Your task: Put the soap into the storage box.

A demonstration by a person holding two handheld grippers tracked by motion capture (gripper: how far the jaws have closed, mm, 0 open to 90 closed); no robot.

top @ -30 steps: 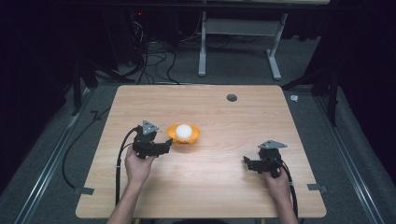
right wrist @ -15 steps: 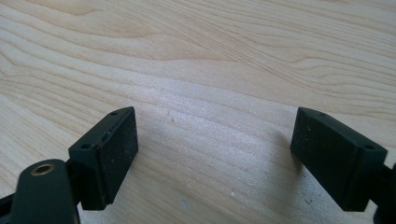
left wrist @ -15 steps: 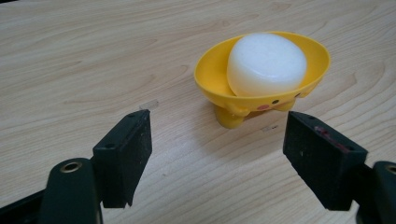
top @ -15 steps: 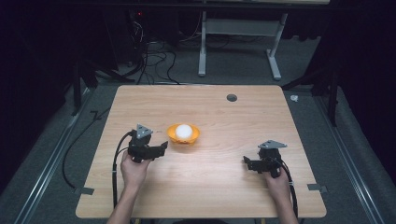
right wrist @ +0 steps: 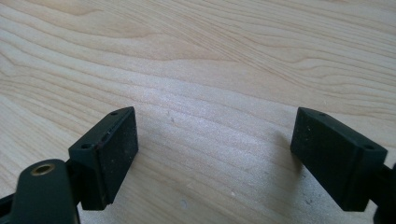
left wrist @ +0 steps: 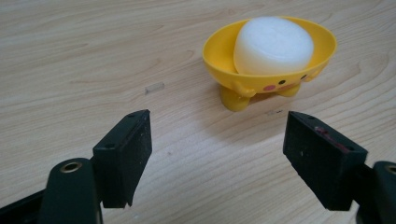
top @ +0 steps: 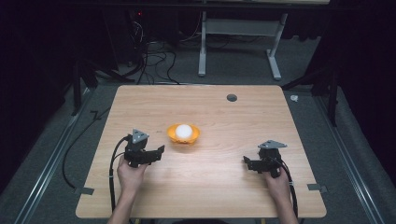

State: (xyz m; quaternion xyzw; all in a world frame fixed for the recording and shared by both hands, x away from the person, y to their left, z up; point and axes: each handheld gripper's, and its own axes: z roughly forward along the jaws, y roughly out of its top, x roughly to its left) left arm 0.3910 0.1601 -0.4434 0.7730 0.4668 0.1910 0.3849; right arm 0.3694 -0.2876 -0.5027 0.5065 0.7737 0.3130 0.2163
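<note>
1. A wooden table [top: 210, 186] stands on a grey floor [top: 60, 140]; the room behind it is dark, and only a white frame [top: 238, 46] and some loose cables [top: 149, 60] can be made out there.
2. A small yellow bowl [top: 184, 134] sits near the table's middle, slightly left. In the left gripper view its short feet and a painted face on the rim show; the far side of the bowl [left wrist: 271, 79] is hidden by what it holds.
3. A white rounded lump [left wrist: 273, 45] rests in the bowl, rising above the rim. Its material cannot be told. From the high view it is a pale blob [top: 184, 130], washed out by glare.
4. The left gripper [top: 156, 151], held in the left hand [top: 130, 172], lies just left of the bowl, pointing toward it but apart from it. Its jaws are spread wide with nothing between them but bare wood [left wrist: 215, 154].
5. The right gripper [top: 246, 161], held in the right hand [top: 278, 179], sits well apart from the bowl at the table's right. Its jaws are likewise spread wide over bare wood, gripping nothing.
6. A dark round hole [top: 231, 97] marks the far part of the tabletop.
7. Both forearms are cut off by the bottom edge of the high view.
8. In each gripper view the jaw bases run out of the frame's lower corners.
</note>
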